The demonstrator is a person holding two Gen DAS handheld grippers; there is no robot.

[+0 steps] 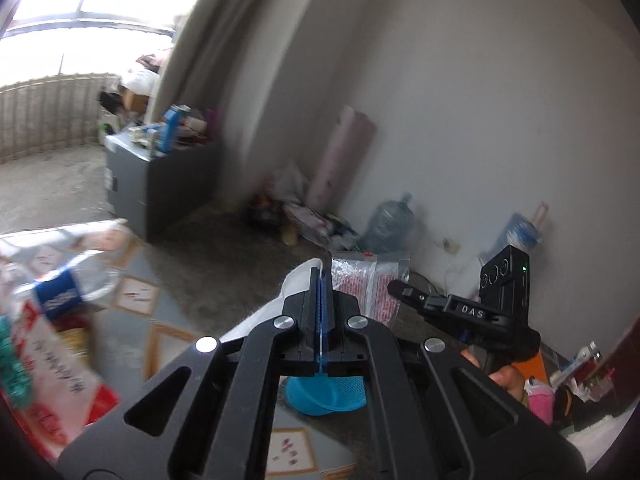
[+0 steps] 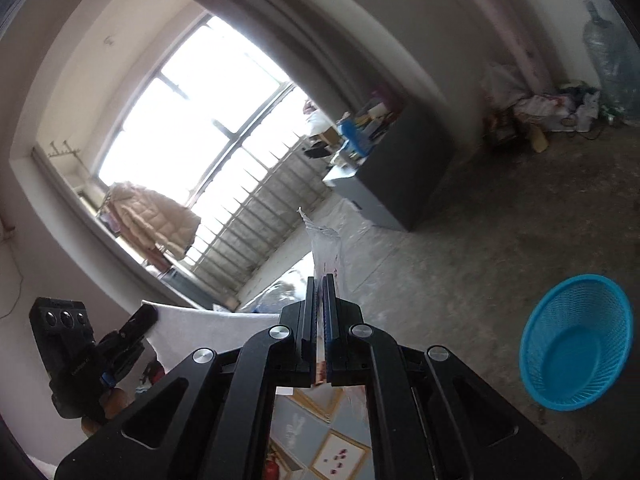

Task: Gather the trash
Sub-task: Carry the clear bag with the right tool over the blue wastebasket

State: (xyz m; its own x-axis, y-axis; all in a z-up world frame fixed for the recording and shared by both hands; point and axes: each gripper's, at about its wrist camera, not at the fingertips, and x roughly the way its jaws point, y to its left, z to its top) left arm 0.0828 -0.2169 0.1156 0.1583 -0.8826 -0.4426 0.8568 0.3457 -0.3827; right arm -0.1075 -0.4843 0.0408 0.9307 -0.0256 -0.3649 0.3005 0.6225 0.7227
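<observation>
Clear plastic packet (image 2: 326,246), 1 in all, is pinched in the right gripper (image 2: 321,292), its long axis running straight out past the fingertips toward the window (image 2: 192,108). White paper (image 1: 260,316), 1 sheet, is clamped flat in the left gripper (image 1: 321,284), trailing left. 1 blue basket (image 2: 576,340) sits on the concrete floor (image 2: 460,248), well apart from both.

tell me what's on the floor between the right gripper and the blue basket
Nothing: in the right wrist view, only bare grey floor lies between the right gripper, shut on a clear wrapper, and the blue basket.
</observation>
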